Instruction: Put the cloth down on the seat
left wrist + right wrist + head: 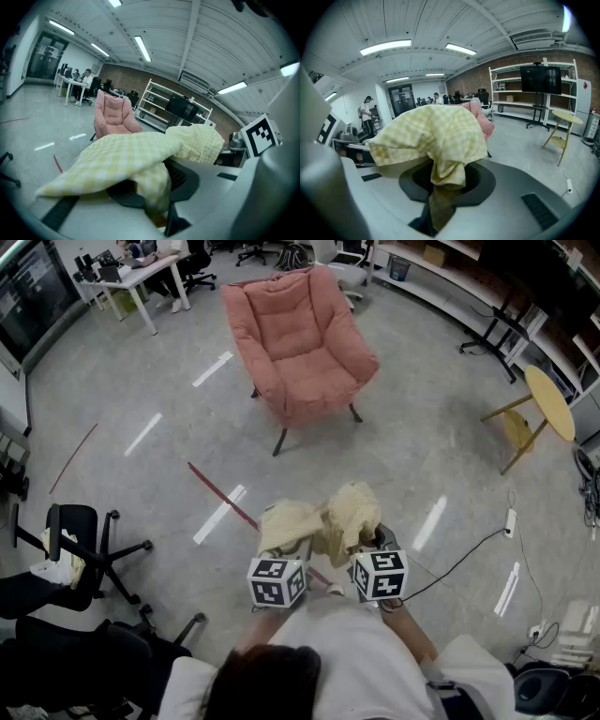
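**Cloth held up in both grippers, armchair standing across the floor**

In the head view the yellow checked cloth (323, 519) sits bunched in the lower middle of the frame, above the floor and draped over the fronts of both grippers. The left gripper (296, 549) and the right gripper (371, 540) are side by side just above the person's head (267, 681), which fills the bottom edge. Each gripper's marker cube faces the camera.

In the left gripper view, the jaws are clenched on a fold of the cloth (126, 159). The fold runs down into the narrow gap at the left gripper (161, 208) in the lower middle of the frame, and the rest spreads over the top of the jaws towards the left.

The right gripper view shows the same. A twisted tail of the cloth (436, 136) is pinched in the slot of the right gripper (439, 206), and the rest mounds above it in the centre of the frame.

The pink armchair (300, 343) stands in the upper middle of the head view, well apart from the cloth, with bare grey floor between them. Its seat has nothing on it. A red tape line (217, 491) crosses the floor between chair and grippers. A round yellow side table (551, 401) stands at the right edge, and a black office chair (80, 540) at the lower left.
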`<state>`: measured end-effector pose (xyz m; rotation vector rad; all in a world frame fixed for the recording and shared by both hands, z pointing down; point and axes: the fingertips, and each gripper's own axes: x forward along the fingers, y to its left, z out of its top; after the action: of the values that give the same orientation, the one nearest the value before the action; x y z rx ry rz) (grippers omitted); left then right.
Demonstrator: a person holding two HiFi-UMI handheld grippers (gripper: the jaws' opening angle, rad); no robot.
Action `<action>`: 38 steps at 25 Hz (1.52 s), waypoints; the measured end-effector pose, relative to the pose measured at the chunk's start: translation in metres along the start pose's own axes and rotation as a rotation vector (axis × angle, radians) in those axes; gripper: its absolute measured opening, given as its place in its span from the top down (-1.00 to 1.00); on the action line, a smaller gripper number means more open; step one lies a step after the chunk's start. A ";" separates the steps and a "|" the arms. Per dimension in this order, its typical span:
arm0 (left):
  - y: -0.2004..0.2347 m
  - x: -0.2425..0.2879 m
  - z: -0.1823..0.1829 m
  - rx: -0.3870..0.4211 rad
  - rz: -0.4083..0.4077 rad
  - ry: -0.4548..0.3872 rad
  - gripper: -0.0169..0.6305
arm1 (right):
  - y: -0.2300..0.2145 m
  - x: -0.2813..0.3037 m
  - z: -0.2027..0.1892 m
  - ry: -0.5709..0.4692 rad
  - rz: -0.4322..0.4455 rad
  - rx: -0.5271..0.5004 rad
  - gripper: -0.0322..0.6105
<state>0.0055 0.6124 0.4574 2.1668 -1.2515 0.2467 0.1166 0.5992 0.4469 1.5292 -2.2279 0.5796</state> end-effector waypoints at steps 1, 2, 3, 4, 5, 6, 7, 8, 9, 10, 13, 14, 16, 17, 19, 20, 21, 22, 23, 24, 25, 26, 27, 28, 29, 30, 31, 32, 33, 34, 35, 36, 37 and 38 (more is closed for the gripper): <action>0.003 0.001 0.003 0.004 -0.004 0.000 0.68 | 0.002 0.004 0.001 0.000 -0.002 0.005 0.60; 0.006 0.003 0.006 0.007 -0.009 -0.001 0.68 | 0.004 0.007 0.003 -0.002 -0.004 0.012 0.60; 0.009 0.004 0.009 0.010 -0.013 -0.003 0.68 | 0.006 0.011 0.005 -0.007 -0.005 0.020 0.60; 0.013 0.006 0.013 0.013 -0.017 -0.005 0.68 | 0.007 0.015 0.008 -0.016 -0.006 0.030 0.60; 0.017 0.007 0.017 0.015 -0.020 -0.009 0.68 | 0.008 0.019 0.011 -0.027 -0.008 0.040 0.60; 0.021 0.008 0.022 0.017 -0.024 -0.013 0.68 | 0.009 0.023 0.015 -0.037 -0.011 0.047 0.60; 0.025 0.009 0.027 0.022 -0.029 -0.017 0.68 | 0.010 0.027 0.020 -0.047 -0.016 0.051 0.60; 0.028 0.011 0.033 0.030 -0.034 -0.022 0.68 | 0.012 0.030 0.025 -0.057 -0.022 0.051 0.60; 0.031 0.012 0.039 0.040 -0.040 -0.026 0.68 | 0.013 0.033 0.031 -0.068 -0.028 0.049 0.60; 0.034 0.013 0.045 0.052 -0.044 -0.030 0.68 | 0.015 0.036 0.036 -0.076 -0.034 0.045 0.60; 0.044 0.016 0.061 0.084 -0.049 -0.039 0.68 | 0.021 0.045 0.047 -0.090 -0.042 0.048 0.60; 0.047 0.018 0.064 0.090 -0.050 -0.040 0.68 | 0.022 0.048 0.050 -0.092 -0.042 0.051 0.60; 0.051 0.021 0.068 0.091 -0.053 -0.039 0.68 | 0.023 0.051 0.053 -0.096 -0.043 0.053 0.59; 0.052 0.022 0.069 0.090 -0.054 -0.037 0.68 | 0.023 0.053 0.055 -0.097 -0.044 0.054 0.59; 0.058 0.028 0.072 0.088 -0.053 -0.036 0.68 | 0.022 0.060 0.059 -0.100 -0.043 0.056 0.59; 0.060 0.032 0.074 0.087 -0.051 -0.036 0.68 | 0.020 0.065 0.061 -0.100 -0.043 0.055 0.59; 0.062 0.036 0.075 0.087 -0.049 -0.034 0.68 | 0.018 0.069 0.062 -0.098 -0.044 0.055 0.59; 0.063 0.041 0.076 0.087 -0.047 -0.031 0.68 | 0.015 0.074 0.063 -0.095 -0.044 0.055 0.59; 0.065 0.047 0.078 0.088 -0.044 -0.028 0.68 | 0.011 0.079 0.064 -0.091 -0.042 0.053 0.59; 0.067 0.054 0.082 0.088 -0.040 -0.026 0.68 | 0.008 0.086 0.067 -0.089 -0.037 0.051 0.59; 0.069 0.060 0.086 0.086 -0.034 -0.026 0.68 | 0.004 0.093 0.071 -0.086 -0.028 0.047 0.59; 0.072 0.067 0.091 0.083 -0.028 -0.025 0.68 | 0.001 0.100 0.075 -0.083 -0.018 0.045 0.59; 0.075 0.074 0.095 0.080 -0.022 -0.025 0.68 | -0.003 0.107 0.080 -0.080 -0.010 0.043 0.59; 0.077 0.081 0.100 0.077 -0.016 -0.025 0.68 | -0.007 0.113 0.084 -0.079 -0.005 0.040 0.59; 0.079 0.088 0.105 0.076 -0.012 -0.025 0.68 | -0.012 0.120 0.090 -0.079 -0.001 0.033 0.59; 0.080 0.097 0.111 0.077 -0.009 -0.024 0.68 | -0.017 0.128 0.095 -0.079 0.002 0.021 0.59; 0.082 0.106 0.116 0.079 -0.004 -0.021 0.68 | -0.023 0.137 0.101 -0.077 0.008 0.003 0.59; 0.084 0.115 0.122 0.080 0.000 -0.015 0.68 | -0.028 0.146 0.107 -0.073 0.016 -0.016 0.59; 0.085 0.123 0.128 0.081 0.005 -0.009 0.68 | -0.034 0.155 0.112 -0.068 0.027 -0.032 0.58; 0.086 0.131 0.133 0.079 0.010 -0.006 0.68 | -0.039 0.163 0.118 -0.065 0.039 -0.038 0.58; 0.089 0.139 0.140 0.076 0.016 -0.007 0.68 | -0.044 0.172 0.125 -0.066 0.050 -0.035 0.58; 0.091 0.148 0.147 0.071 0.024 -0.011 0.68 | -0.050 0.180 0.133 -0.068 0.059 -0.030 0.58; 0.094 0.158 0.155 0.066 0.032 -0.016 0.68 | -0.055 0.188 0.140 -0.070 0.065 -0.026 0.58; 0.096 0.167 0.162 0.061 0.039 -0.019 0.68 | -0.061 0.196 0.146 -0.070 0.068 -0.024 0.58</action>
<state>-0.0079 0.3614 0.4436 2.2026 -1.3134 0.2840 0.0967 0.3489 0.4329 1.4885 -2.3392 0.5250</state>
